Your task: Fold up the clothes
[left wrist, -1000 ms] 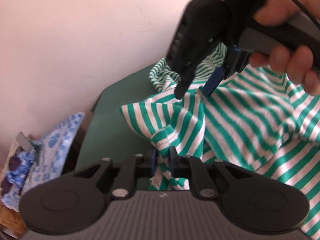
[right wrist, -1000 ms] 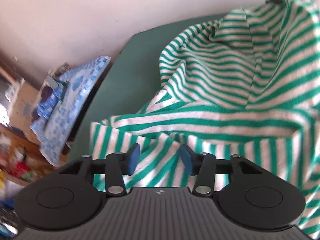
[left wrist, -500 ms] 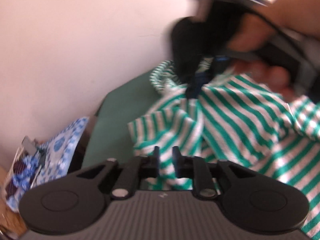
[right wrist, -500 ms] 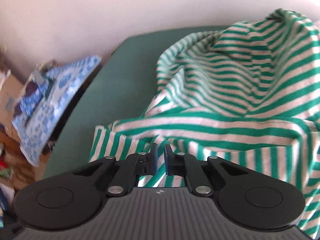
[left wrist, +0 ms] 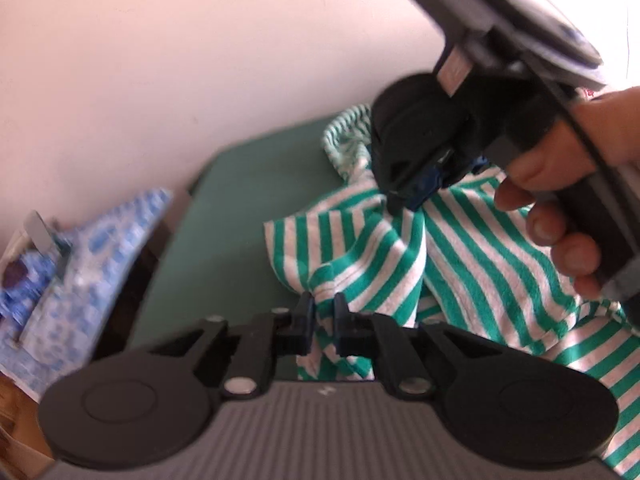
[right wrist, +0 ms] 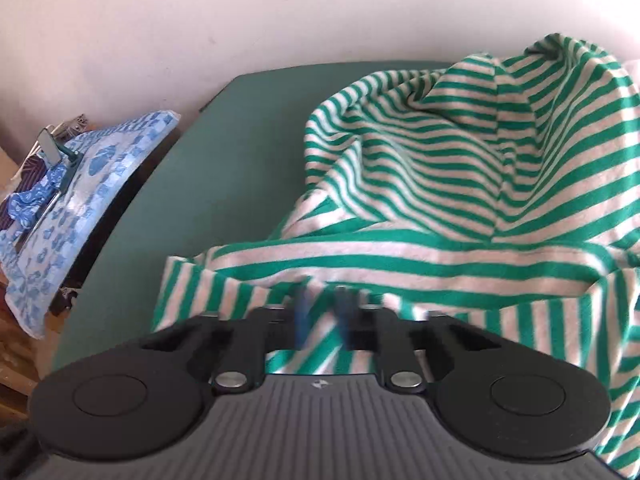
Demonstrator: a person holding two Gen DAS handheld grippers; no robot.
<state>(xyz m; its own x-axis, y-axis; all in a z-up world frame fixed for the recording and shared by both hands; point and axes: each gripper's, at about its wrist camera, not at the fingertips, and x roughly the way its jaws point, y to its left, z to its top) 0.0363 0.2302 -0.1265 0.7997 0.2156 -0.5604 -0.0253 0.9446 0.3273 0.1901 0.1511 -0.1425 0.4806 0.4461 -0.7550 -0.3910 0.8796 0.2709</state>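
Backdrop: pale, smooth wall (right wrist: 200, 20) behind a flat dark-green table (right wrist: 240, 128) with a rounded corner.
Garment: green-and-white striped shirt (right wrist: 460, 168), soft knit, heaped in loose folds on the table; it covers the side of the table away from the blue cloth and rises to a peak near the wall.
Left gripper (left wrist: 323, 312): black tongs pinched tight on a bunched corner of the shirt; the fabric is drawn up into a ridge between the 2 fingers.
Right gripper (left wrist: 404, 200): closed on a fold of the shirt farther from the left gripper, toward the wall; blue pads show at the pinch. In its own view the fingers are blurred, with striped cloth between them.
Hand (left wrist: 560, 184): 1 bare hand wrapped around the right gripper's dark handle, above the shirt; it hides part of the shirt behind it.
Beside the table: blue patterned cloth (right wrist: 80, 200) draped over something, just off the table's edge, with a grey clip-like object (right wrist: 50, 146) on top.
Change: 1 second ago both pairs of tongs stood partly open around the fabric; now both are clamped on it.
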